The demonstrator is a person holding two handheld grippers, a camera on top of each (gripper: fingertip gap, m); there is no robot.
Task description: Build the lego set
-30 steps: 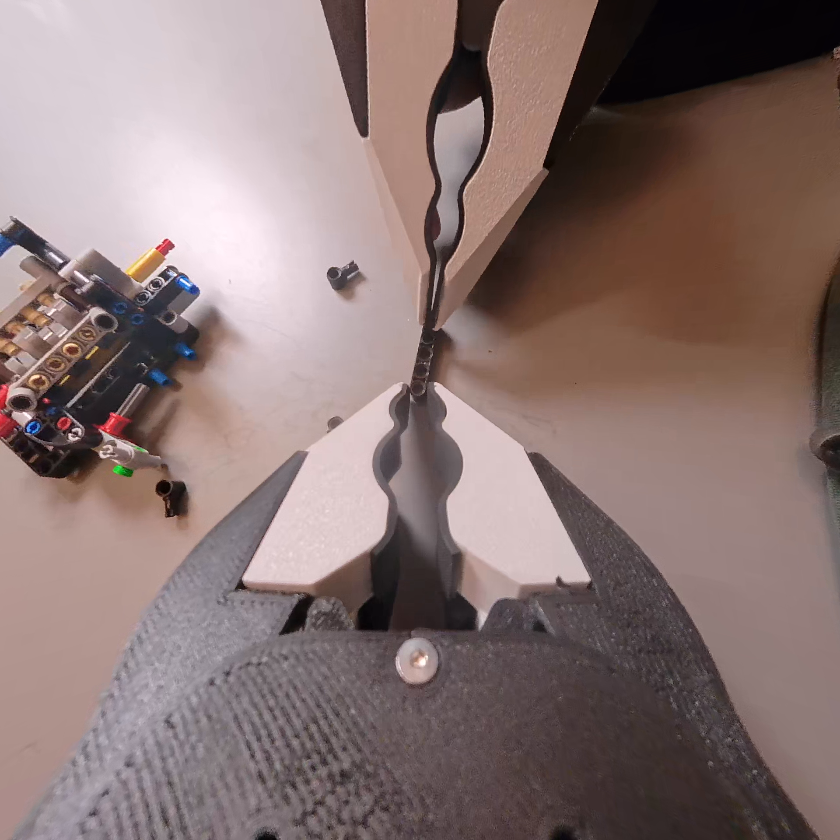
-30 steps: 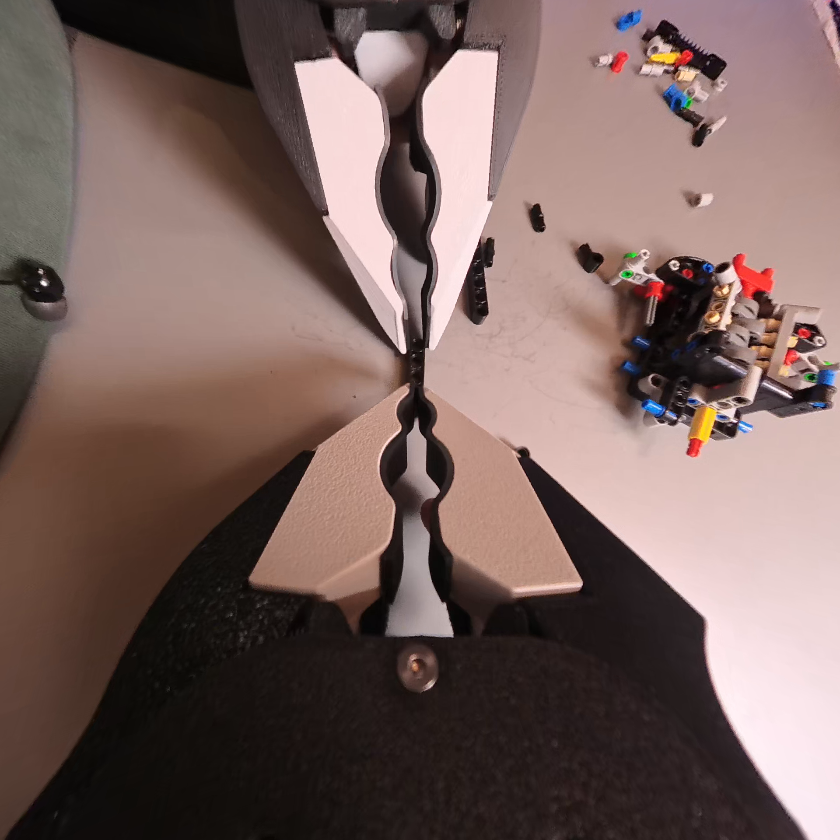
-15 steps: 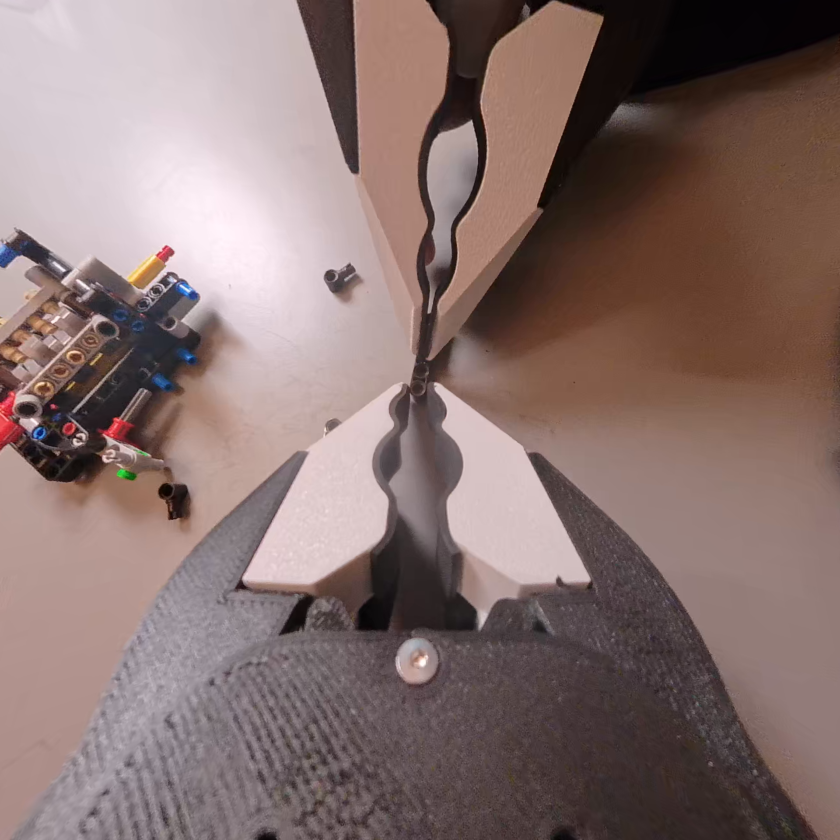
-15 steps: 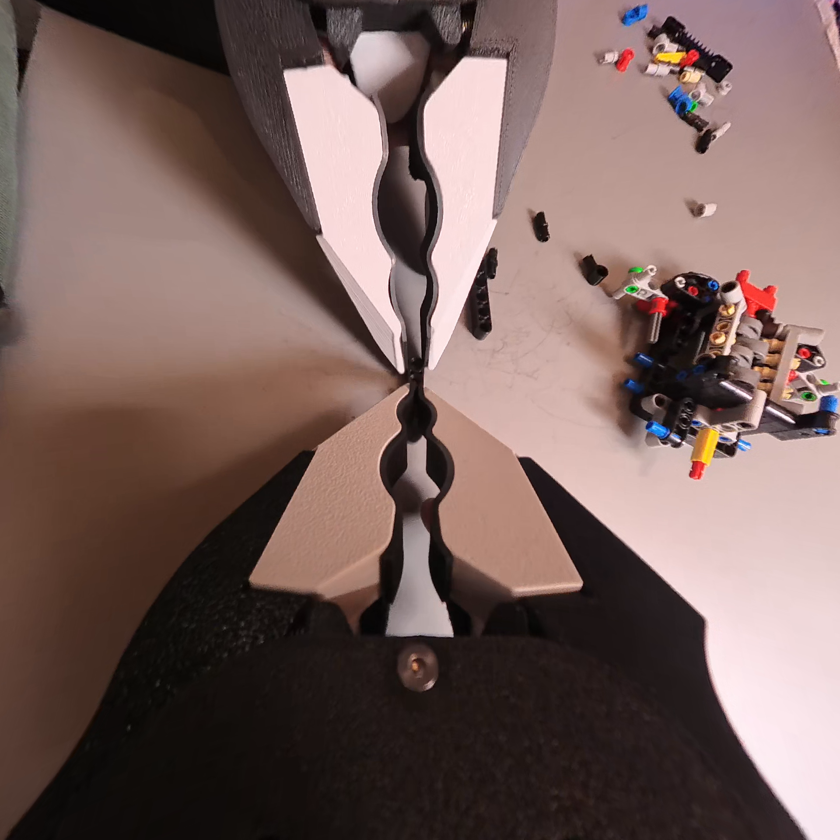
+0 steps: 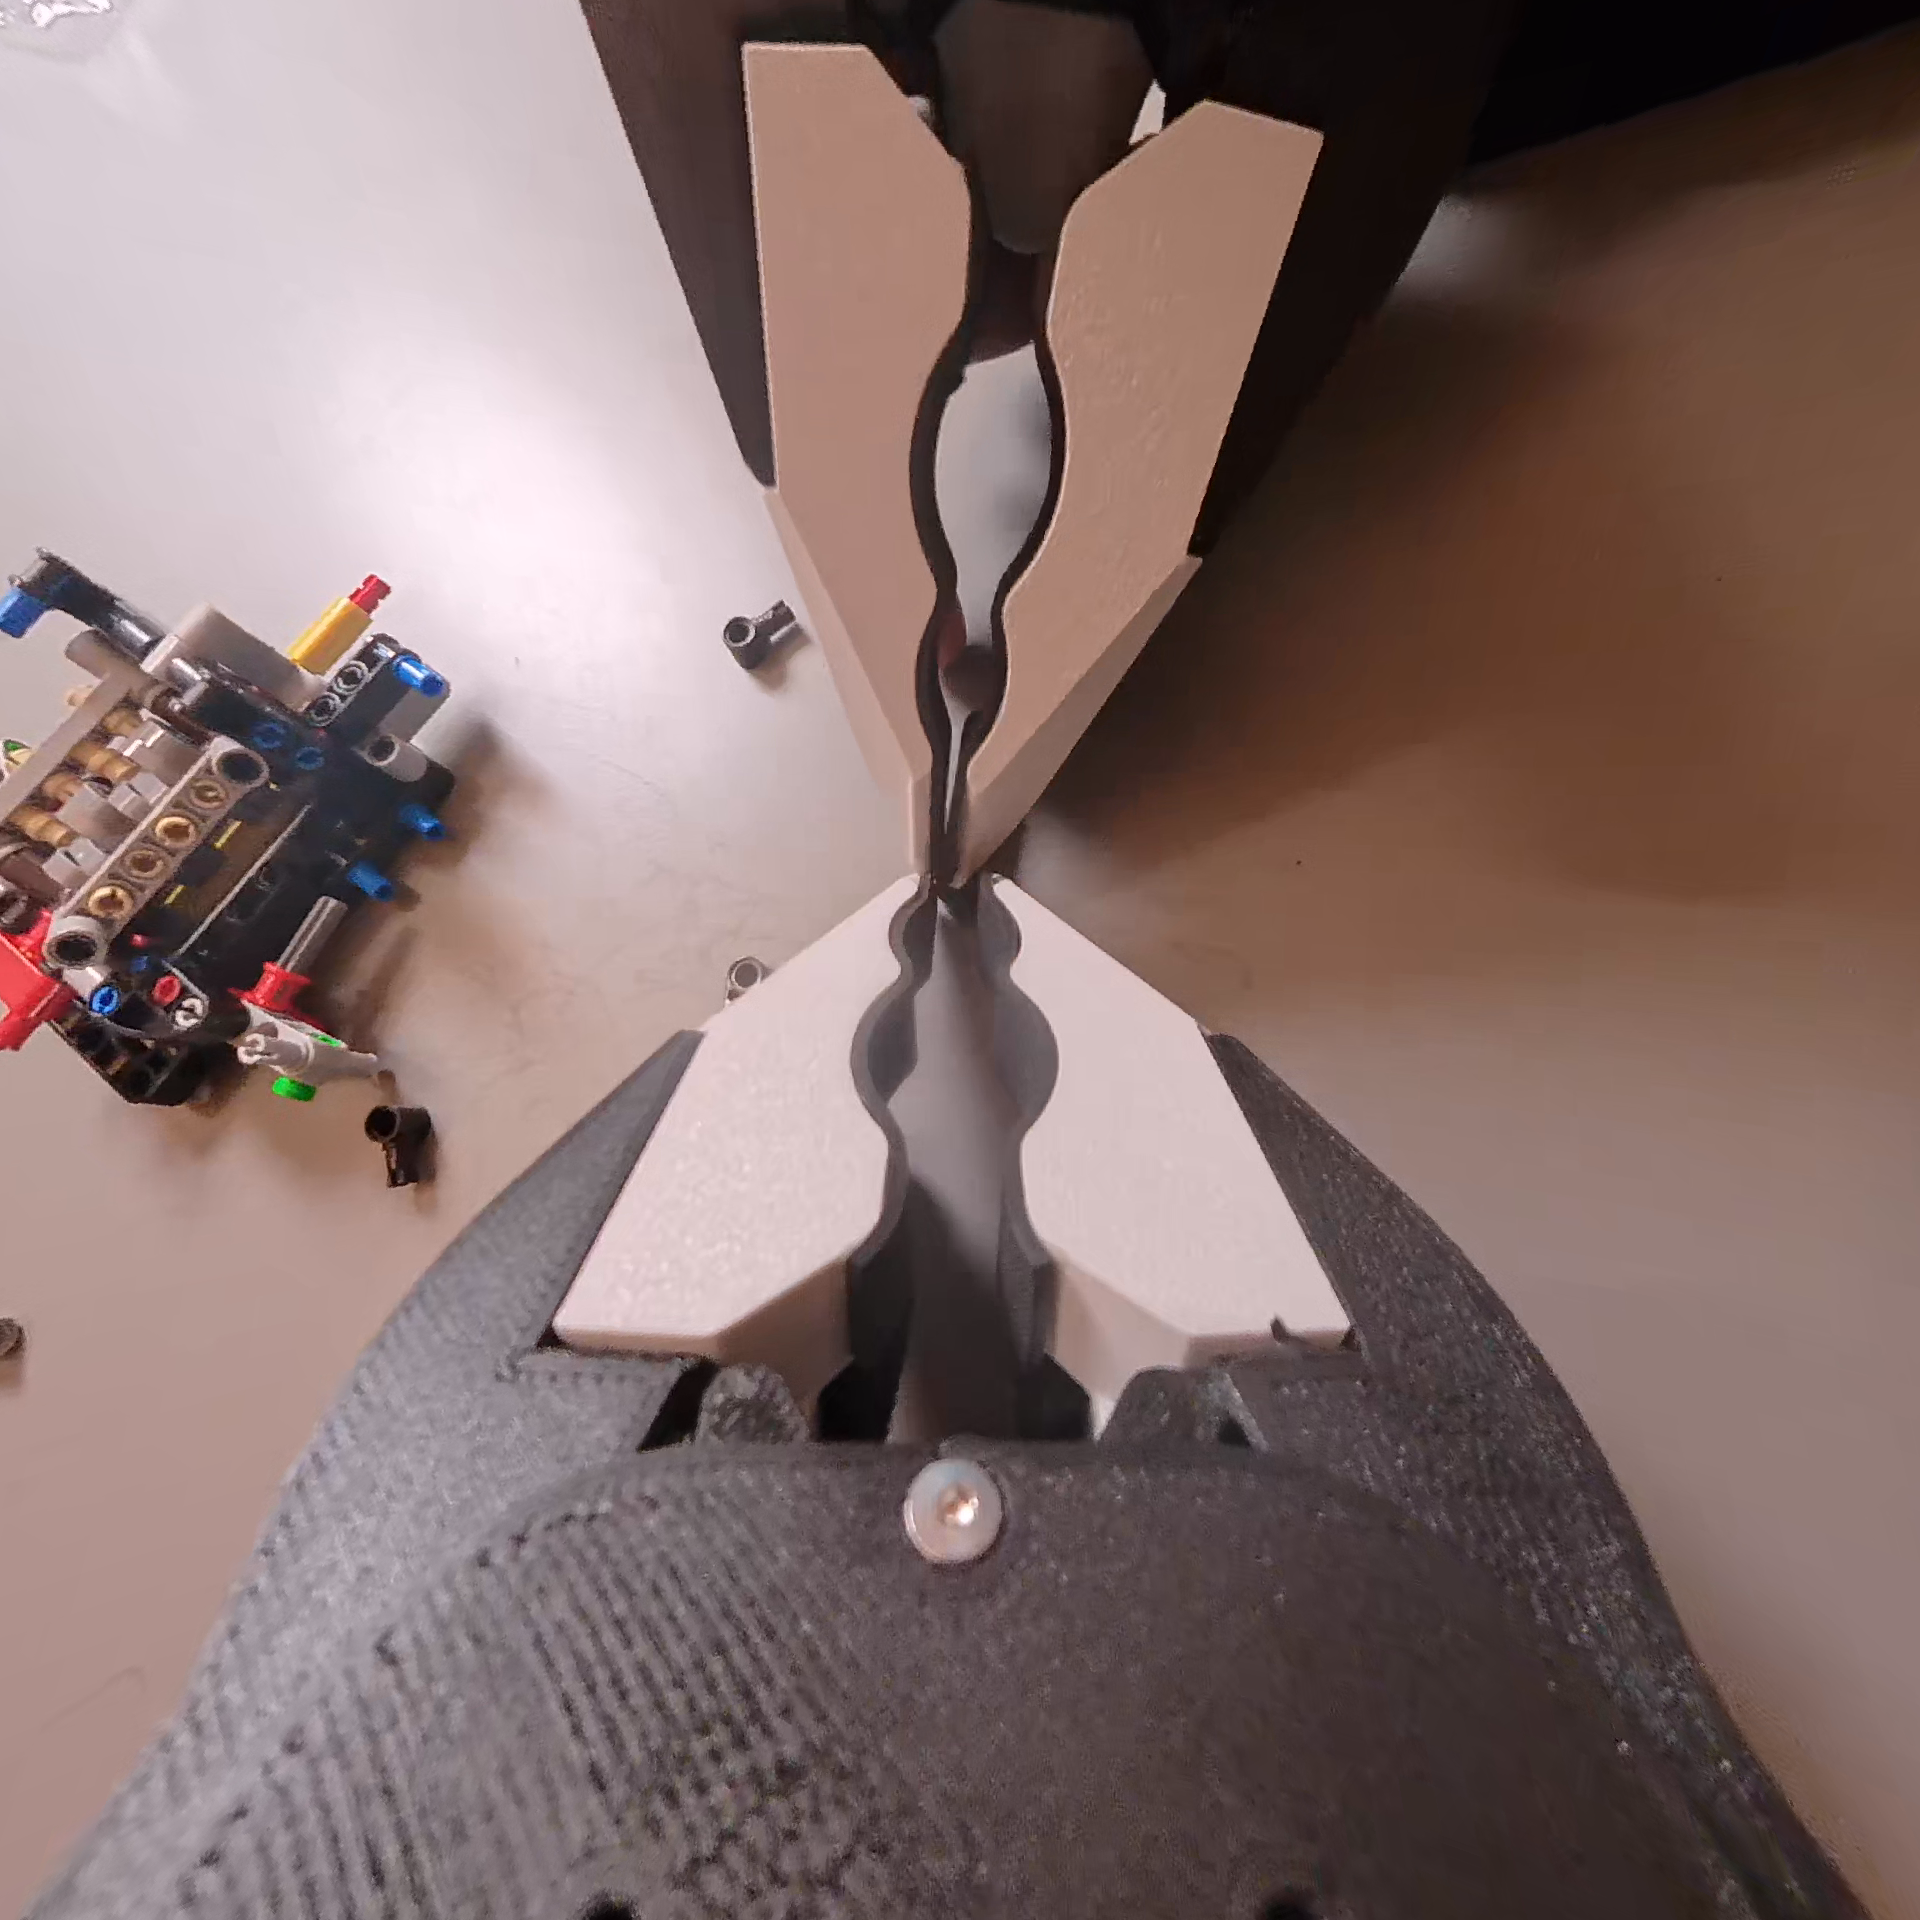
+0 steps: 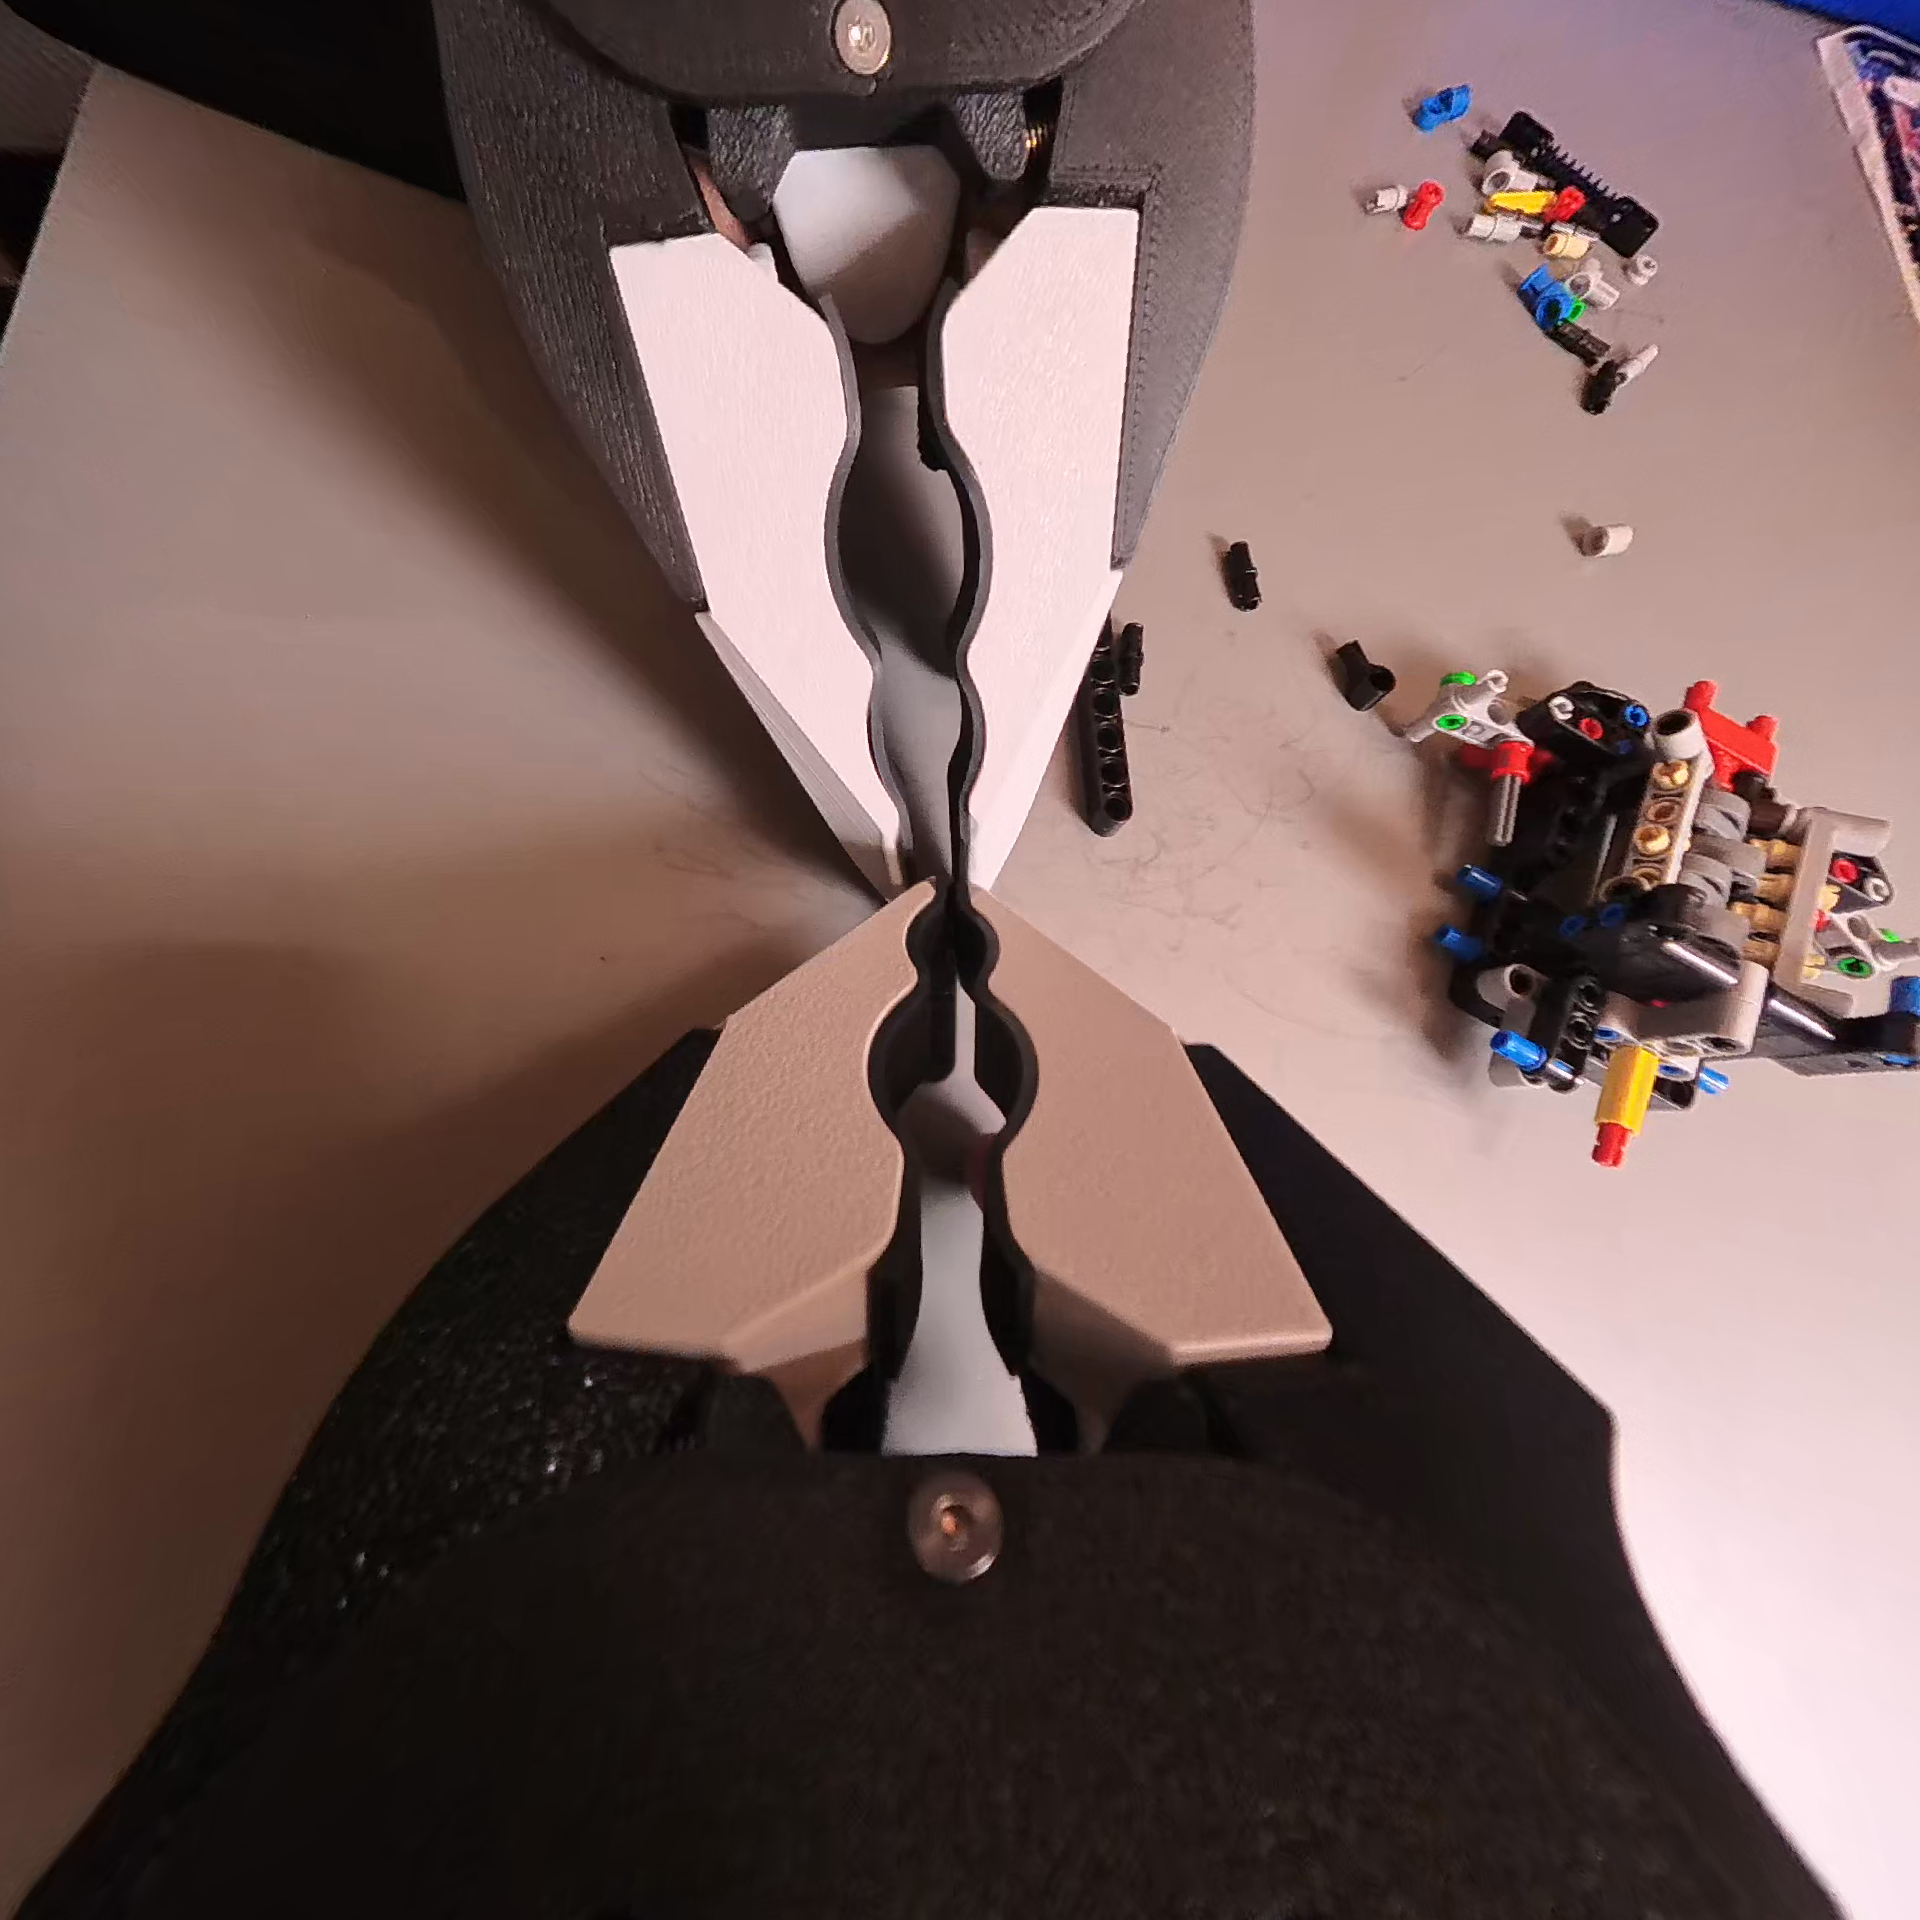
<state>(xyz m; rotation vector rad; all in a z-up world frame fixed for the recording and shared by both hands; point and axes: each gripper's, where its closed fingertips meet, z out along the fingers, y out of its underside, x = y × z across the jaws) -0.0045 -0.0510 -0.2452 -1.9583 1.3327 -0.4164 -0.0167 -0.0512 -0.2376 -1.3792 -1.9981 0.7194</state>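
My left gripper and my right gripper meet tip to tip above the table. Both are shut on the same thin black holed beam, of which only a sliver shows between the tips. In the right wrist view my right gripper is at the bottom and the left gripper comes down from the top. The partly built lego model, black and grey with blue, red and yellow pins, lies on the table to the left, and it shows at the right in the right wrist view.
A second black holed beam lies beside the left gripper. Loose black connectors and a small grey piece lie near the model. A pile of small loose parts and a printed sheet are at the far right. My two grippers' fingertips are within a few centimetres of each other.
The two grippers have closed in on each other. The stretch of black beam showing between their tips has shrunk from several holes to almost nothing.
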